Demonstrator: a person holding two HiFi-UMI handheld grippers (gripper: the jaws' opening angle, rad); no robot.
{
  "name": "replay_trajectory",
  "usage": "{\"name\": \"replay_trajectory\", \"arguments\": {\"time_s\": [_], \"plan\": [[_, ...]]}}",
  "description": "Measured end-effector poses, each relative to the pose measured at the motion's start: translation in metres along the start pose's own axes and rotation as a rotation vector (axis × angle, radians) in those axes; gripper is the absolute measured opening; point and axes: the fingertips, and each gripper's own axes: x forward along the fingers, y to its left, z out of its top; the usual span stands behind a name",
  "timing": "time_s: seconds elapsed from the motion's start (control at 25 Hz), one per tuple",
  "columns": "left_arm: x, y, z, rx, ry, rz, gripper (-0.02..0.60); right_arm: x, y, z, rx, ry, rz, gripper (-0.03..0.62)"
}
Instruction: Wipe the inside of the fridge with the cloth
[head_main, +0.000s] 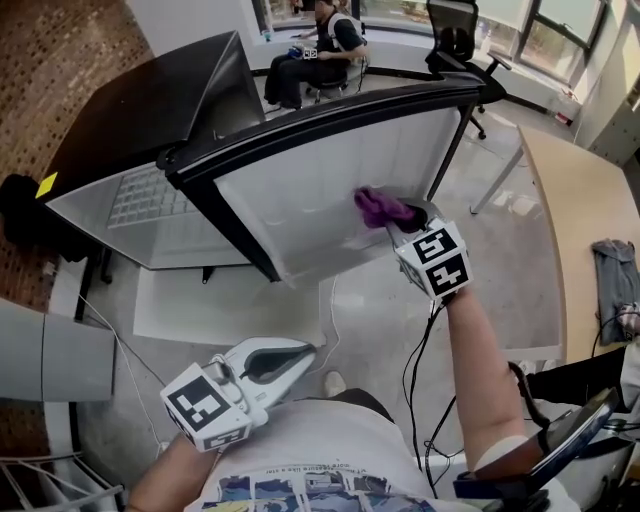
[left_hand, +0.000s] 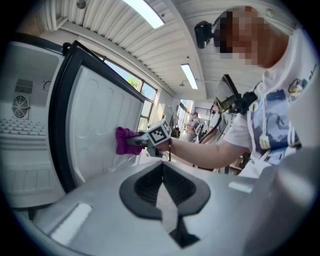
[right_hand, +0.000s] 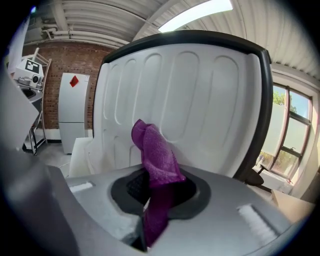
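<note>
Cloth clamped in right tool rests against open fridge door.

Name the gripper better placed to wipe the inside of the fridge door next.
Right. The right gripper is shut on the purple cloth, held up against the door and its white inner panel. The left gripper is shut, empty, low by the person's body, away from the fridge.

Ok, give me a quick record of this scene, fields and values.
fridge door: open, white inner side facing the person
cloth: purple, held against the door's inner side
right claw: shut on the cloth
left claw: shut, empty, low near the person's body
</note>
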Motion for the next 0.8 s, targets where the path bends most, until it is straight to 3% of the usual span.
{"name": "replay_trajectory", "arguments": {"time_s": [0.48, 0.8], "plan": [[0.007, -0.006, -0.002, 0.014, 0.04, -0.014, 0.005, -0.02, -0.068, -0.033, 0.078, 0.036, -0.181, 0.057], [0.008, -0.008, -0.003, 0.015, 0.037, -0.018, 0.005, -0.03, -0.073, -0.04, 0.108, 0.034, -0.202, 0.057]]}}
